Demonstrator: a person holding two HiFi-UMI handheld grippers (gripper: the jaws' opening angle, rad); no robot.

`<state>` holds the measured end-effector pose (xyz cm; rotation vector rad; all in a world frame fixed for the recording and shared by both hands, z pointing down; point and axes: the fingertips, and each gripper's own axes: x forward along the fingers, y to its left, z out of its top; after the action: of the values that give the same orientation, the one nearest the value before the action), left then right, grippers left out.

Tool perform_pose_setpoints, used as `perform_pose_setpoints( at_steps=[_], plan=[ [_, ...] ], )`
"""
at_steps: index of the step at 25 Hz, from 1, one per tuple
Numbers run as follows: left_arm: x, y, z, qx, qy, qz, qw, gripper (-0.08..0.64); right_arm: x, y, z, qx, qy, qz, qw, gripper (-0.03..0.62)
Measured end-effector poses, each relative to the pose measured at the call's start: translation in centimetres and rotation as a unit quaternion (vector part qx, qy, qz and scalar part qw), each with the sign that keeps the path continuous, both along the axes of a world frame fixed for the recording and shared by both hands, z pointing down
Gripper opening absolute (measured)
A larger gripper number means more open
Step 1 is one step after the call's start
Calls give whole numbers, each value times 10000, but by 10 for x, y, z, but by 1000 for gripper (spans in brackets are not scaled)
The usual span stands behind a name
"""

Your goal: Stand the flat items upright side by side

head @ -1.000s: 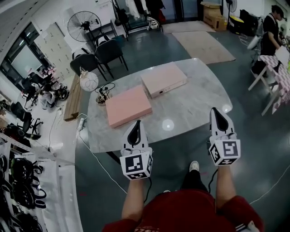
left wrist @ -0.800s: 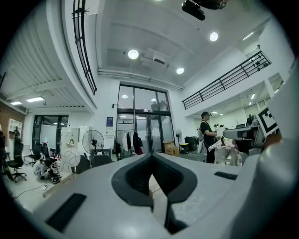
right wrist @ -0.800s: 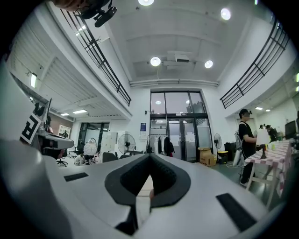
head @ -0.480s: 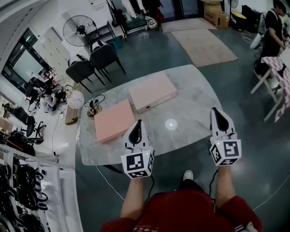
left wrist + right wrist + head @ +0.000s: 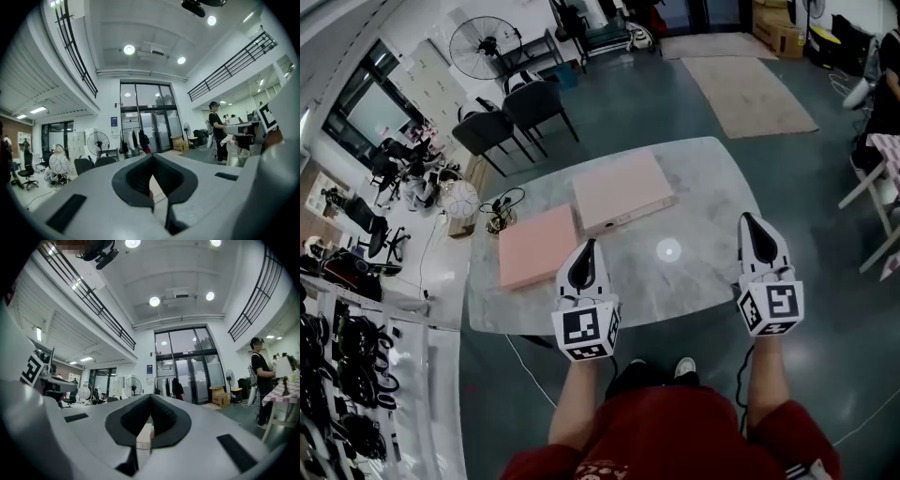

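Two flat pink boxes lie flat on the marble table (image 5: 703, 202): the left pink box (image 5: 536, 259) near the left edge, the right pink box (image 5: 622, 190) further back. My left gripper (image 5: 587, 246) is shut and holds nothing. It hovers over the table's near edge, its tip just right of the left box. My right gripper (image 5: 751, 222) is shut and holds nothing, over the table's right part, well apart from both boxes. In the left gripper view the left gripper (image 5: 153, 178) shows a pink sliver past its jaws. In the right gripper view the right gripper (image 5: 149, 404) has a pale box edge (image 5: 144, 436) beyond it.
Dark chairs (image 5: 525, 105) and a standing fan (image 5: 478, 47) are behind the table. A white wire globe (image 5: 461, 198) and cables lie at the table's left. Rugs (image 5: 752, 84) cover the floor at the back right, where a person (image 5: 889, 89) stands by another table.
Both grippers have moved forward towards the table and now reach over its near edge. The boxes have not moved on the table. Both grippers stayed shut.
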<state>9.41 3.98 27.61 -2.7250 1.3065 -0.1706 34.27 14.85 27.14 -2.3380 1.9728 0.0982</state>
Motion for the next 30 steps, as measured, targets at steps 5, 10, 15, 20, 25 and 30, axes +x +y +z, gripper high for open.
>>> perform_pose_setpoints(
  at_steps=[5,10,15,20,25,30],
  plan=[
    [-4,-26,14,-75,24,-205,9998,5,-1,-38,7,-57,54,-220,9997,-3],
    [-6,-68,29,-181,118,-342,9992,6,-7,-87,9,-167,276,-397,9987,-3],
    [-7,-113,38,-310,169,-438,9984,5,-12,-141,12,-357,423,-611,9966,-3],
    [-4,-155,66,-588,108,-450,9972,5,-21,-200,27,-586,531,-844,9933,-3],
    [0,-188,94,-899,11,-406,9951,5,-31,-253,47,-940,756,-1121,9863,-3],
    [1,-215,124,-1202,-115,-377,9920,5,-39,-303,68,-1310,1027,-1415,9758,-3]
  ],
)
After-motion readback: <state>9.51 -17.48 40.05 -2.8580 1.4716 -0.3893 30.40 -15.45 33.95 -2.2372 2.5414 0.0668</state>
